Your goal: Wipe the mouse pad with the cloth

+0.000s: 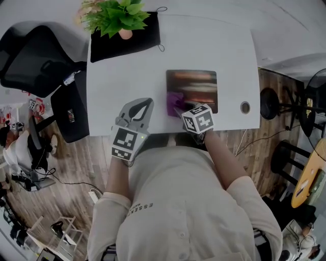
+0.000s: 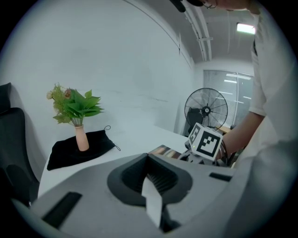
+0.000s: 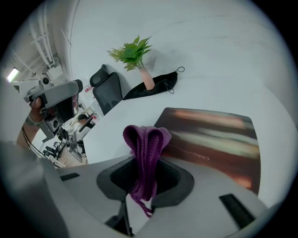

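the cloth [image 3: 145, 153], purple and knitted, is being pinched in the right tool [image 3: 144, 182]. its folded bunch is standing up out of the closed jaws and a loose end is hanging below them. in the head view the cloth [image 1: 175, 103] is sitting at the near left corner of the mouse pad [image 1: 191, 90], overlapping its edge; whether it is pressing on the surface cannot be told. the mouse pad [image 3: 214, 139] is lying flat on the white table [image 1: 127, 76], dark with blurred reddish and pale bands, in the near middle part of the top. the right tool [image 1: 178, 111] is reaching in from the near edge, angled toward that corner.

the left tool [image 1: 139, 108] is hovering over the near table edge, just left of the mouse pad and apart from it. in the left gripper view the left tool [image 2: 151, 180] is showing its jaws pressed together with nothing between them.

at the far left of the table a green plant [image 1: 118, 14] in a pink vase [image 2: 81, 138] is standing upright on a black pouch [image 1: 125, 41]. a round cable hole [image 1: 245, 107] is showing in the table right of the mouse pad. a black chair [image 1: 35, 56] is standing beside the table's left end, and a fan [image 2: 206, 109] is standing beyond its right end.
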`<state>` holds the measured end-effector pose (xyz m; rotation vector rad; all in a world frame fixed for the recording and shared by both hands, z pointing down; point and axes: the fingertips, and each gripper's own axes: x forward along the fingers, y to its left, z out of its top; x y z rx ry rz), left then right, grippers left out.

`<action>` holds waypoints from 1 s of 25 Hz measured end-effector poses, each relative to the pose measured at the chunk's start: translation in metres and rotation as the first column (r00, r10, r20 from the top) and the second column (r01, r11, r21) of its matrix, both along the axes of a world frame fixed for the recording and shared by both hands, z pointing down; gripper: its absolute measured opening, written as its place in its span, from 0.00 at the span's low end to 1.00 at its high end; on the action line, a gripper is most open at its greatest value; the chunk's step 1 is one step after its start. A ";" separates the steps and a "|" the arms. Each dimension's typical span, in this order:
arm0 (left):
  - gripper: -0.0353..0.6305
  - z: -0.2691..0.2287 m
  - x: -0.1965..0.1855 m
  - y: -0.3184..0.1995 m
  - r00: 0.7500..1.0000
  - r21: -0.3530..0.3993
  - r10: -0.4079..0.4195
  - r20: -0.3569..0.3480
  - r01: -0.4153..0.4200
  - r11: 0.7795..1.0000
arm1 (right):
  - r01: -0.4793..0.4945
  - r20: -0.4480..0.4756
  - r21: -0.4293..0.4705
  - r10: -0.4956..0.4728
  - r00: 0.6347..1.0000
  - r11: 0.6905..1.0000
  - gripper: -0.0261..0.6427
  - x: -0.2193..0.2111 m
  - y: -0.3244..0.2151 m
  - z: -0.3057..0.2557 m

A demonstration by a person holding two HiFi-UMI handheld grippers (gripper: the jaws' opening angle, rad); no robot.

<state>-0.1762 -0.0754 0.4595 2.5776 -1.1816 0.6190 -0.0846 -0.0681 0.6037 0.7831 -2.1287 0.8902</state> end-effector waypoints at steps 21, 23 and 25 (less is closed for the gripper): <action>0.06 0.002 0.100 -0.021 0.999 -0.004 0.038 0.004 -0.038 0.999 | -0.099 0.014 -0.029 0.100 0.995 0.995 0.19 0.129 -0.012 0.003; 0.06 0.002 0.109 -0.020 0.999 -0.005 0.040 0.007 -0.040 0.999 | -0.108 0.016 -0.029 0.109 0.994 0.994 0.19 0.140 -0.012 0.003; 0.06 0.002 0.117 -0.019 0.999 -0.006 0.039 0.010 -0.038 0.999 | -0.116 0.019 -0.030 0.116 0.993 0.993 0.19 0.150 -0.012 0.003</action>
